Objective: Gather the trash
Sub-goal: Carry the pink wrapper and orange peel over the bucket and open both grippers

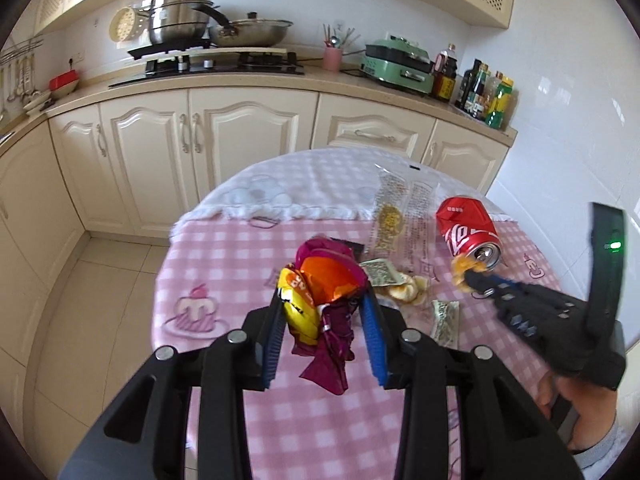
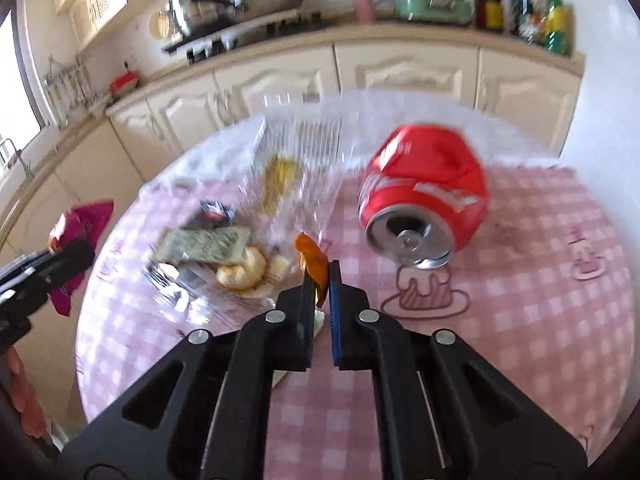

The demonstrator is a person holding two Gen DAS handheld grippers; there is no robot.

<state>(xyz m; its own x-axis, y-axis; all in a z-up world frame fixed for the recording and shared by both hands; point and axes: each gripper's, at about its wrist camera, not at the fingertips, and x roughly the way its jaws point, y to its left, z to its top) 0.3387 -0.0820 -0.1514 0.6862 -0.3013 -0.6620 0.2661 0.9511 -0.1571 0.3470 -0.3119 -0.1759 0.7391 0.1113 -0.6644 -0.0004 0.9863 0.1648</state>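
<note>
My left gripper is shut on a crumpled purple, orange and yellow snack wrapper, lifted above the pink checked tablecloth; the wrapper also shows at the left of the right wrist view. My right gripper is shut on a thin orange peel scrap, seen too as the peel scrap beside the can's mouth. A dented red soda can lies on its side just beyond the right gripper. Peel pieces, green sachets and a clear plastic bag lie between the grippers.
The round table's far half carries a white cloth. Cream kitchen cabinets and a counter with a hob, pans and bottles stand behind. Tiled floor lies to the left. A hand holds the right gripper.
</note>
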